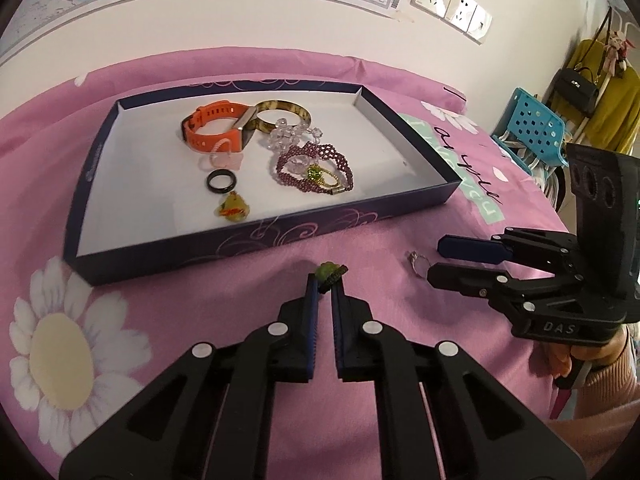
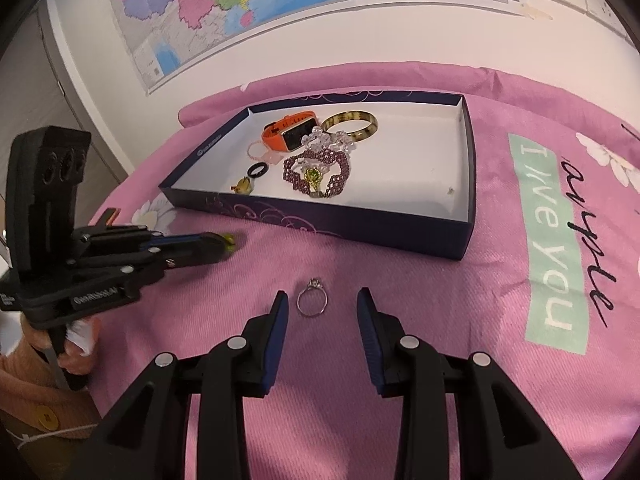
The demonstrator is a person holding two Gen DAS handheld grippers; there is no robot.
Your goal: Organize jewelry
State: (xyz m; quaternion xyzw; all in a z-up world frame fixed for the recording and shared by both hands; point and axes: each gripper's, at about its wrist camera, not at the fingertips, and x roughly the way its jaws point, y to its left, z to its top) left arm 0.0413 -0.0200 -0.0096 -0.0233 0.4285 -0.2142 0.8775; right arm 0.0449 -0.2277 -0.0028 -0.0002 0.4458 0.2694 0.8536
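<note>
My left gripper (image 1: 325, 282) is shut on a small green charm (image 1: 330, 271), held just above the pink cloth in front of the dark blue box (image 1: 240, 240). In the right wrist view the same gripper (image 2: 227, 242) pinches the charm (image 2: 229, 240) at the left. A silver ring (image 2: 313, 303) lies flat on the cloth between the fingers of my right gripper (image 2: 322, 296), which is open and not touching it. Inside the box are an orange watch (image 1: 212, 128), a brown bangle (image 1: 284, 114), a purple beaded bracelet (image 1: 316, 164), a black ring (image 1: 221, 181) and a yellow pendant (image 1: 234, 210).
The box (image 2: 360, 224) sits on a pink flowered cloth (image 1: 80, 340) against a white wall with a map (image 2: 280, 8). A blue plastic chair (image 1: 532, 128) and hanging bags stand off to the right. A person's hand (image 2: 76, 356) grips the left handle.
</note>
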